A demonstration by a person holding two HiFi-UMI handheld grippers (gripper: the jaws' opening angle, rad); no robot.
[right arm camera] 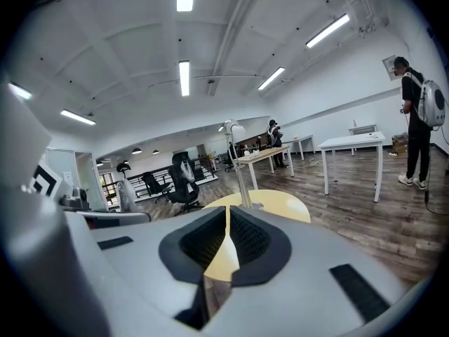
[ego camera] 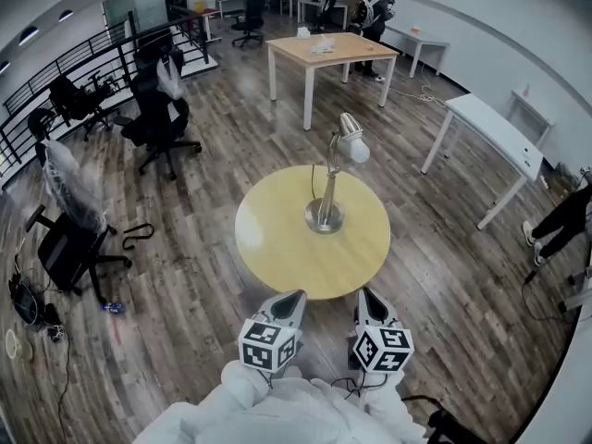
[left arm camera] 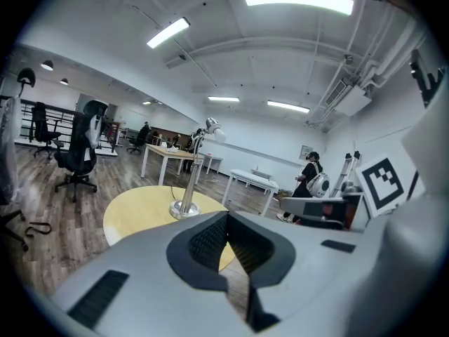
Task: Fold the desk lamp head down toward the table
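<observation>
while the lamp (ego camera: 330, 181) stands, grippers (ego camera: 294, 297) (ego camera: 368, 295) sit closed.

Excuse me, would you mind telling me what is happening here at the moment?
A person is facing a round yellow wooden table with a claw tool in each hand. A silver metal desk lamp stands near the table's middle. Its white head is raised on the upright stem and not yet folded down. The left claw and the right claw are both shut and empty. They sit side by side just short of the table's near edge, touching nothing.
</observation>
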